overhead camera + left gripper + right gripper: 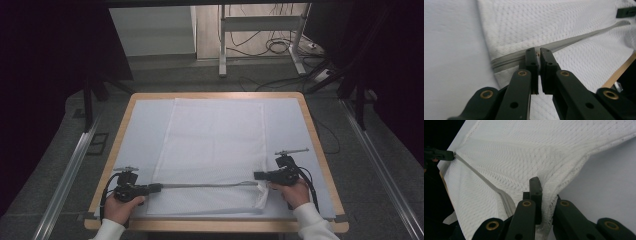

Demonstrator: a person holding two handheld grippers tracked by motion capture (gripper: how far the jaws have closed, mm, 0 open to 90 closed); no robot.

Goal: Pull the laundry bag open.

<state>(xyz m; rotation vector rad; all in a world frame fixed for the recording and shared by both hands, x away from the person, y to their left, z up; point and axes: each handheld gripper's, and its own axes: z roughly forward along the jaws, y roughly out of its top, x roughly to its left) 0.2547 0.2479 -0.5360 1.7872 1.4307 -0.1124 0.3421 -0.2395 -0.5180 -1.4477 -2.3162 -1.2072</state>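
A white mesh laundry bag (pixel 212 150) lies centre frame on a pale sheet (pixel 142 125) covering the wooden table (pixel 310 120). Its grey zipper (pixel 200 185) runs across the bag's lower part, between lower left and lower right.

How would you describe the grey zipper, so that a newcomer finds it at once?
Start at the wooden-edged table, with a white mesh bag on its pale cover. Near the bag's front edge a thin grey zipper runs straight from the left gripper to the right gripper. It is the only grey line on white fabric.
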